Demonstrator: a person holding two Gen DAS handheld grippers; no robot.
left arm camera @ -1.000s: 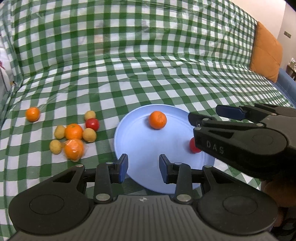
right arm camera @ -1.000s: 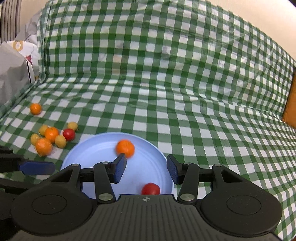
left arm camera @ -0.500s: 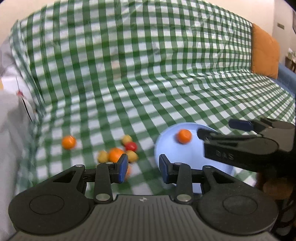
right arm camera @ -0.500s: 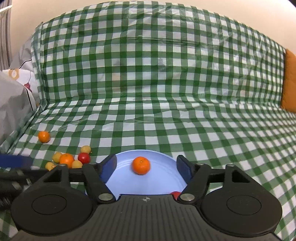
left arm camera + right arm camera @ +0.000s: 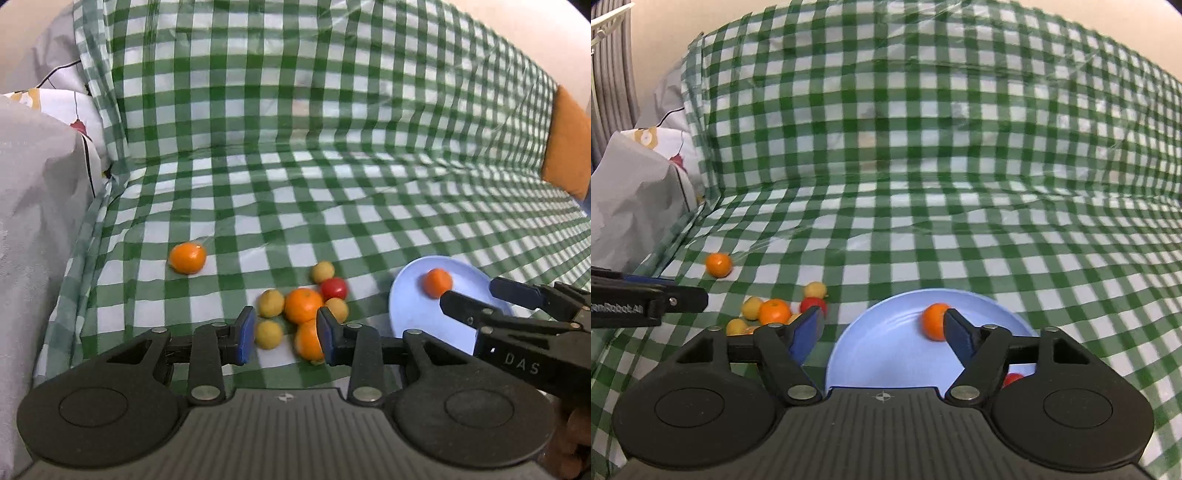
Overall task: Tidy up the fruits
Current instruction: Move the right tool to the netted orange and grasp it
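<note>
A light blue plate lies on the green checked cloth. It holds an orange and a red tomato. Left of the plate is a cluster of oranges, small yellow fruits and a red tomato. One orange lies apart, further left. My left gripper is open and empty, above the near side of the cluster. My right gripper is open wide and empty, over the plate; it also shows in the left wrist view.
The checked cloth covers a sofa seat and backrest. A grey and patterned cushion stands at the left. An orange cushion is at the far right.
My left gripper has swung left from the plate to the fruit cluster. My right gripper has opened wider and drawn back from the plate.
</note>
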